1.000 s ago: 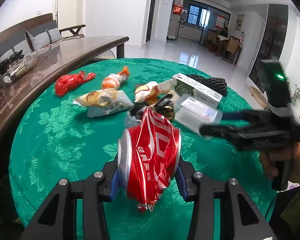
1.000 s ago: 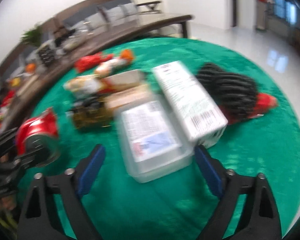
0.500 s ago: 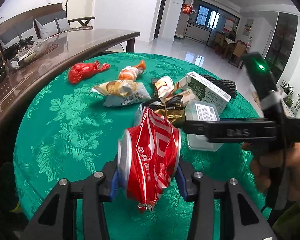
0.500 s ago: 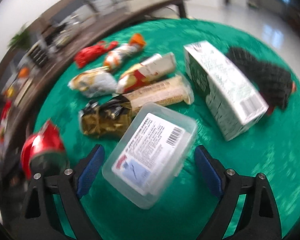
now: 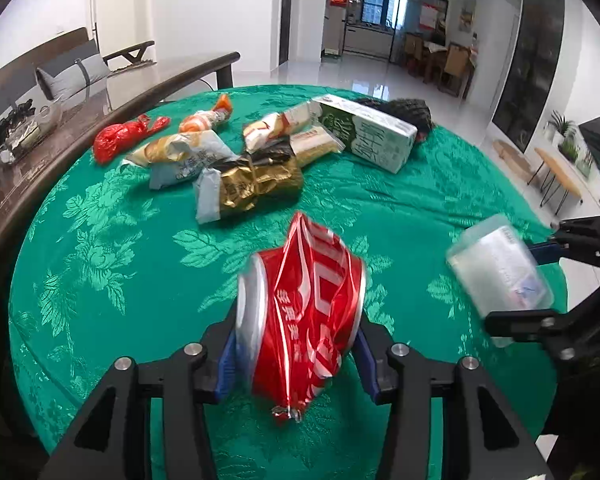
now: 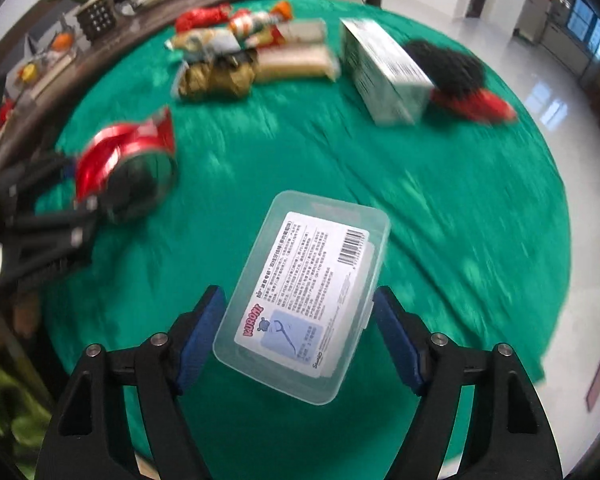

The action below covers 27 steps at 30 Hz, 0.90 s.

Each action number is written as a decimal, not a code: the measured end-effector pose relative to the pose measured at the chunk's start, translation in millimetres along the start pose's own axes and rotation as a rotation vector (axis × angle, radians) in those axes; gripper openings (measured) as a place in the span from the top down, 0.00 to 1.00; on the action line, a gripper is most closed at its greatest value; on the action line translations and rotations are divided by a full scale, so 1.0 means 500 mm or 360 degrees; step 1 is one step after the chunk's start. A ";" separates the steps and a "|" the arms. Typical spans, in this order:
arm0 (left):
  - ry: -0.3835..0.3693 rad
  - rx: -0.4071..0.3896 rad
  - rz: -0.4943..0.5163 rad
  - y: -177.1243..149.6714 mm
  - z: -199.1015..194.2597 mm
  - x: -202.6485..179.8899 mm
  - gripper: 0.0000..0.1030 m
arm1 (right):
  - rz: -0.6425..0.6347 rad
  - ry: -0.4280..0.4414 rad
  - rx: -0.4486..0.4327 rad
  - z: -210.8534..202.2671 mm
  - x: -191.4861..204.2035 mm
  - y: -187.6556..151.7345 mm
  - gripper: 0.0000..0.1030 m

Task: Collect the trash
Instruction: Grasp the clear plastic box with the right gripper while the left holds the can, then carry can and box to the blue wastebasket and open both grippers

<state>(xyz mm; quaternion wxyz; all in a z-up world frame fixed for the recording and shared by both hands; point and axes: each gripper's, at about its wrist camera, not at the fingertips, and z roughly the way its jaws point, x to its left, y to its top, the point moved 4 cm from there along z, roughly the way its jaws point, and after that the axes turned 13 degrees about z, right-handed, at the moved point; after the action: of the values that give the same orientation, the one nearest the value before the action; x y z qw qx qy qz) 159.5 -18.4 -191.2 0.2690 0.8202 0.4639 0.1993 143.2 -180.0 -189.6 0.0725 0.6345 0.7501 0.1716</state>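
Note:
My left gripper is shut on a crushed red can and holds it above the near part of the green tablecloth. My right gripper is shut on a clear plastic box with a white label, lifted off the cloth near the table's near right edge; it also shows in the left wrist view. The can shows blurred in the right wrist view.
Further trash lies at the far side: a gold wrapper, snack packets, a red wrapper, a green-white carton, a black mesh item. A dark wooden table stands at the left.
My right gripper closed on the clear box, lifted it and carried it back toward the near right edge. My left gripper still holds the can and has shifted slightly.

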 end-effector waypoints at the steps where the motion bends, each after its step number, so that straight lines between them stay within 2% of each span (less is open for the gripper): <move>1: -0.0018 0.0017 -0.0015 -0.004 0.002 0.000 0.44 | 0.0009 0.0007 0.0005 -0.002 -0.008 -0.007 0.24; 2: -0.0031 0.0024 -0.0030 -0.007 0.003 0.003 0.39 | 0.0014 -0.0009 0.0004 -0.005 -0.015 -0.010 0.22; 6: -0.0128 0.0009 -0.0095 -0.014 -0.002 0.011 0.38 | 0.0097 -0.0019 -0.0041 -0.019 -0.029 0.002 0.15; 11: -0.0116 -0.0031 -0.0101 -0.005 -0.001 0.019 0.38 | 0.0185 0.0011 -0.0020 -0.016 -0.014 0.022 0.12; 13: -0.0122 -0.0061 -0.0121 0.002 -0.004 0.025 0.38 | 0.0204 -0.0030 -0.0039 -0.009 -0.010 0.028 0.20; 14: -0.0120 -0.0079 -0.0125 0.005 -0.008 0.027 0.39 | 0.0210 -0.0048 -0.0059 -0.008 -0.009 0.029 0.40; 15: -0.0116 -0.0091 -0.0121 0.007 -0.012 0.028 0.39 | 0.0222 -0.0074 -0.0095 -0.015 -0.016 0.031 0.40; 17: -0.0113 -0.0105 -0.0095 0.013 -0.016 0.026 0.54 | 0.0249 -0.0068 -0.0137 -0.028 -0.026 0.031 0.40; 22: -0.0104 -0.0117 -0.0073 0.021 -0.017 0.014 0.55 | 0.0230 -0.0036 -0.0200 -0.061 -0.044 0.022 0.40; 27: -0.0242 -0.0166 -0.0114 0.048 -0.036 -0.023 0.55 | 0.0319 0.0091 -0.0293 -0.105 -0.094 0.023 0.40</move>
<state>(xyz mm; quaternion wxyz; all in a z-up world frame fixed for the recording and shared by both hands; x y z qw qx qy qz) 159.1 -33.9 -163.1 0.3528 0.8007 0.4601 0.1506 145.6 -233.0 -141.9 0.0915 0.6919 0.6657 0.2641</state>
